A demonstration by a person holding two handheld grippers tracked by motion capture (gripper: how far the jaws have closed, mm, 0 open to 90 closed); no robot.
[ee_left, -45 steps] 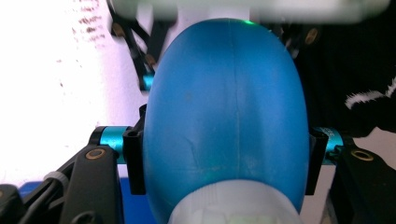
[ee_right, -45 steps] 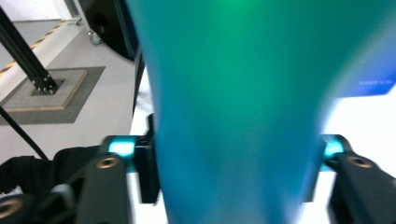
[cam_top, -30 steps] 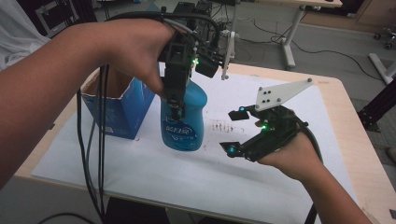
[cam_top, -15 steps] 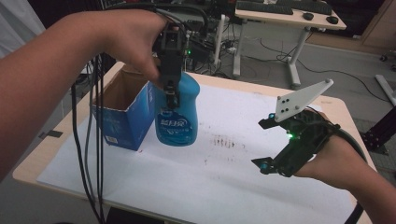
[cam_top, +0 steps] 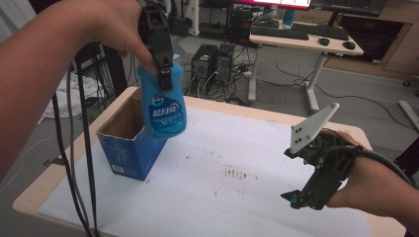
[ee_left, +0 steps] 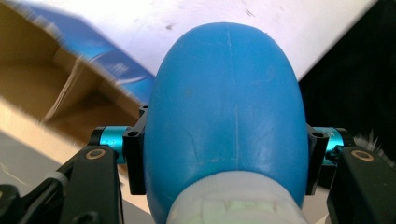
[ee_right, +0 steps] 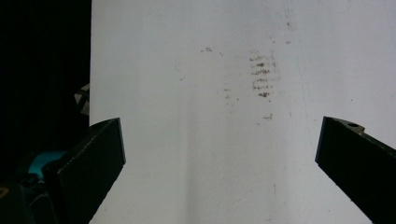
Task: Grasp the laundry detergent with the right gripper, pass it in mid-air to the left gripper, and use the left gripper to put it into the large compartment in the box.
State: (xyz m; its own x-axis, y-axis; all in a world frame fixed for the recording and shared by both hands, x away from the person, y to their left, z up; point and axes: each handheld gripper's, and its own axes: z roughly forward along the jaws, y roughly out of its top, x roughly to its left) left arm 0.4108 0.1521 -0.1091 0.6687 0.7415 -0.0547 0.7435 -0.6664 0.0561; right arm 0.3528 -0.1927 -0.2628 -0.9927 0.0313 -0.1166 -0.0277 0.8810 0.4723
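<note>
Left cables (cam_top: 81, 163): black, hanging from the raised left forearm down past the table's near-left edge.
Box (cam_top: 129, 143): blue cardboard, open at the top with a brown inside, standing on the left part of the table; in the left tool view its open mouth (ee_left: 51, 88) lies below and to the left of the bottle.
Left tool (cam_top: 160, 47): held high by the left hand (cam_top: 106, 24), pointing down, its jaws clamped on the upper part of the bottle; in the left tool view the two jaws press the bottle's flanks on either side (ee_left: 224, 163).
Bottle (cam_top: 163, 101): blue plastic with a label on its front, lifted clear of the table, hanging above the box's right rim and tilted a little; its pale cap end (ee_left: 233, 200) sits nearest the left tool's camera.
Table (cam_top: 237, 111): light wood edge, covered by a white sheet (cam_top: 232, 197) with brownish smudges (cam_top: 234, 173) near the middle.
Right tool (cam_top: 301, 197): held low over the table's right side by the right hand (cam_top: 365, 182), a grey plate (cam_top: 311, 126) on top; jaws spread wide with nothing between them (ee_right: 219, 154), white sheet beneath.
</note>
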